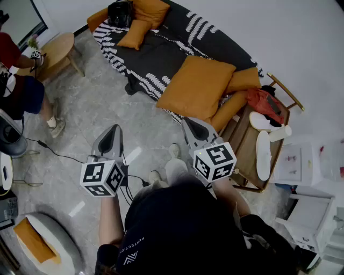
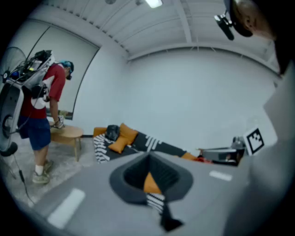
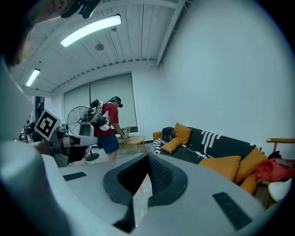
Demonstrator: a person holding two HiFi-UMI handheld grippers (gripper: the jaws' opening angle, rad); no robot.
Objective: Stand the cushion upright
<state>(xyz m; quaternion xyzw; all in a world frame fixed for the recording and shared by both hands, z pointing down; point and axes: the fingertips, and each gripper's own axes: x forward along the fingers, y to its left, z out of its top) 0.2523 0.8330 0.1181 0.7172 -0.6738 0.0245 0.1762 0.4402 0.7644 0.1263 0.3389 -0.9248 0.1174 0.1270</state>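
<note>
Approach step. We hold the left gripper [image 1: 114,130] and right gripper [image 1: 189,123] pressed together and empty, short of the sofa [image 1: 177,51], where the large orange cushion [image 1: 196,87] lies on the seat. Next, we judge, both must spread and reach its edges.

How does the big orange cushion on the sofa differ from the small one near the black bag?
The big cushion is much larger than the small cushion. The big cushion looks almost square; the small cushion looks narrower. The big cushion lies at the near end of the sofa; the small cushion lies at the far end, beside the bag. Both are orange.
</note>
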